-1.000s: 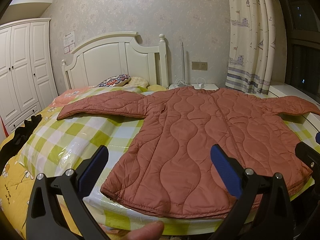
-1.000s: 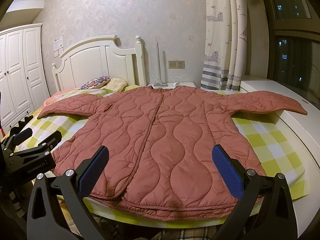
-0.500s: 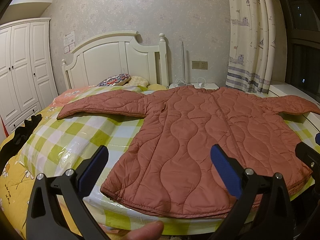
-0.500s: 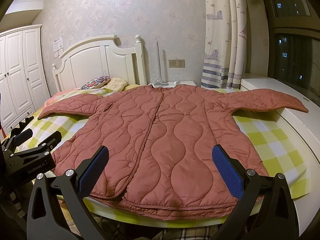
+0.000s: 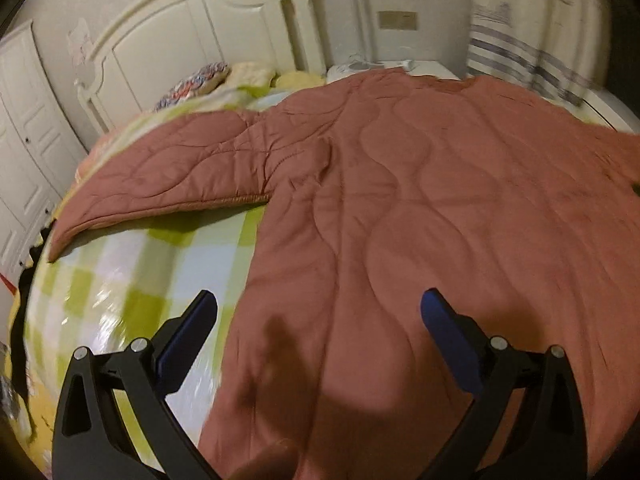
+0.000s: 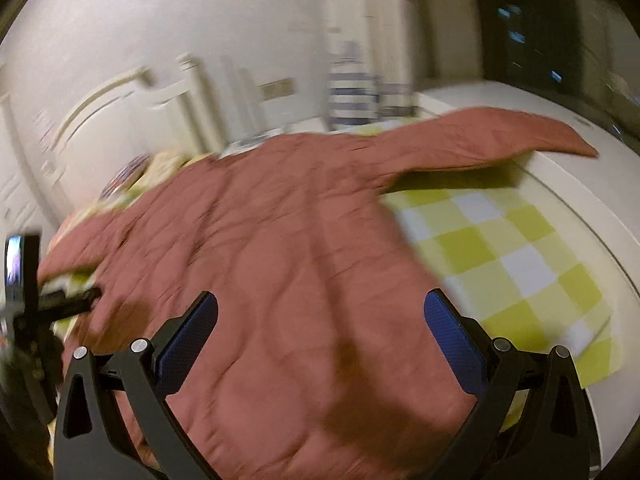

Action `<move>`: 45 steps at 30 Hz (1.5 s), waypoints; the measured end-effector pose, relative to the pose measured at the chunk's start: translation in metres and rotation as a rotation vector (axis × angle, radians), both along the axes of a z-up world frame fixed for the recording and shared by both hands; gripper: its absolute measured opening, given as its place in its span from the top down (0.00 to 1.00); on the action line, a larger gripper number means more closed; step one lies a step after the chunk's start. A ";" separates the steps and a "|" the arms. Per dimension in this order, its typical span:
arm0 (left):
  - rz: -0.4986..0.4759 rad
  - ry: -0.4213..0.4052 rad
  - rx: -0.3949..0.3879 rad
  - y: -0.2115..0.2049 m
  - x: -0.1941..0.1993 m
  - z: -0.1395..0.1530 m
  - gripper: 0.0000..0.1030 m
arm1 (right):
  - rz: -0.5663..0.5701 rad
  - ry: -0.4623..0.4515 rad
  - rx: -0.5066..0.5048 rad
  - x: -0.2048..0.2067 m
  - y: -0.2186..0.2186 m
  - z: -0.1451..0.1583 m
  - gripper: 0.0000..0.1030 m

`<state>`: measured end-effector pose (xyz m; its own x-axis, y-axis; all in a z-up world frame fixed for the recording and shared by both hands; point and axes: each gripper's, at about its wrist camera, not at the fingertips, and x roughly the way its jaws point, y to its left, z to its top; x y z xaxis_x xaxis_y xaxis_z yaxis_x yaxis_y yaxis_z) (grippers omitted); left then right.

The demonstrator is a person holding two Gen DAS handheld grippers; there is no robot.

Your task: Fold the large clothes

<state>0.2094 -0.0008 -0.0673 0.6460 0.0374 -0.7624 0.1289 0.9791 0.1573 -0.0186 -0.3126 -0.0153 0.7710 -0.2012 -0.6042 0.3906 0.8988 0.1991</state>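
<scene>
A bedroom at night: a bed [image 5: 120, 280] under a green-and-white checked cover, white headboard [image 5: 192, 40] and striped curtain [image 6: 352, 92] beyond. The left gripper [image 5: 318, 316], jaws spread wide and holding nothing, hangs over the lower left part of a single rust-red quilted jacket [image 5: 420, 220], its left finger over bare cover, its right finger over the cloth. The right gripper [image 6: 320, 318] is likewise spread and empty above the jacket's [image 6: 280, 260] lower right part; this view is blurred. The jacket lies flat, front up, filling the bed ahead of both grippers. Two sleeves stretch outward: one [image 5: 168, 176] ahead and to the left of the left gripper, the other [image 6: 480, 136] ahead and to the right of the right gripper, reaching onto a white ledge [image 6: 580, 200]. Padded and soft, the jacket probably bends in thick, springy folds, light for its bulk; a sleeve cuff or hem corner looks like the surest hold.
</scene>
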 end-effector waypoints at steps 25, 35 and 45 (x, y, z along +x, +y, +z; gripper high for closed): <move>0.022 0.089 -0.148 0.015 0.059 -0.045 0.02 | -0.503 -0.079 -0.025 0.044 -0.063 0.010 0.63; 0.022 0.086 -0.155 0.016 0.058 -0.044 0.02 | 0.185 0.117 -0.699 0.133 0.188 -0.008 0.54; 0.020 0.082 -0.165 0.018 0.057 -0.044 0.02 | 0.295 0.223 -0.476 0.089 0.196 -0.046 0.10</move>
<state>0.2664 0.0175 -0.1108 0.5817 -0.0801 -0.8095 0.1145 0.9933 -0.0161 0.0702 -0.1164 -0.0610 0.7001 -0.2858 -0.6543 0.0969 0.9459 -0.3095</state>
